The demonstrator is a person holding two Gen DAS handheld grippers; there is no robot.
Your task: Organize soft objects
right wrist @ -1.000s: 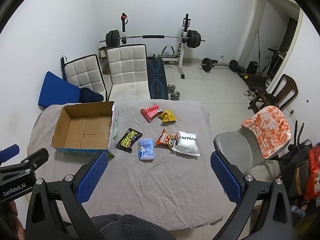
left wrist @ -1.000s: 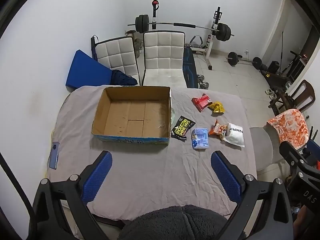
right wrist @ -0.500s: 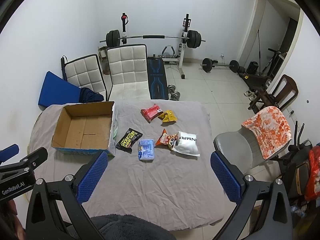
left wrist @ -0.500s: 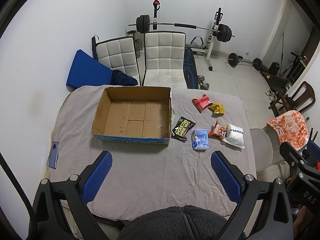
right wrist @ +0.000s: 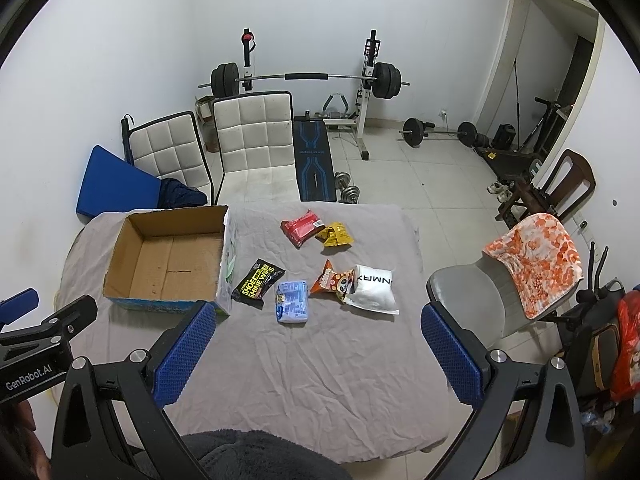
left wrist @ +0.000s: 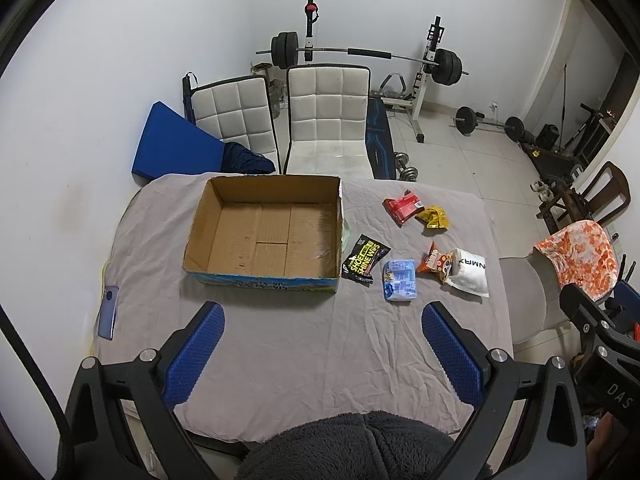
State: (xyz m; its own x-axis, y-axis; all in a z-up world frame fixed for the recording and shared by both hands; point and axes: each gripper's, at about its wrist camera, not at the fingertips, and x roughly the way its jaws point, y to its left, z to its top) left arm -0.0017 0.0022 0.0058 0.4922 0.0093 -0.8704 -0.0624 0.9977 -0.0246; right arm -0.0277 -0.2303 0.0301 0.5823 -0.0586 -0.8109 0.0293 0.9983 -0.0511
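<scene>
Both claws, left (left wrist: 322,344) and right (right wrist: 316,350), hang released; better start with the black packet (right wrist: 258,284) mid-frame, lifting gently toward the box (right wrist: 132,276).

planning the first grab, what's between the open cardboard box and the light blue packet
The black shoe shine wipes pouch lies between the open cardboard box and the light blue packet, clearest in the right wrist view.

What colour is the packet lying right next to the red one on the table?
Yellow: the yellow packet touches the red packet, clearest in the right wrist view.
</scene>
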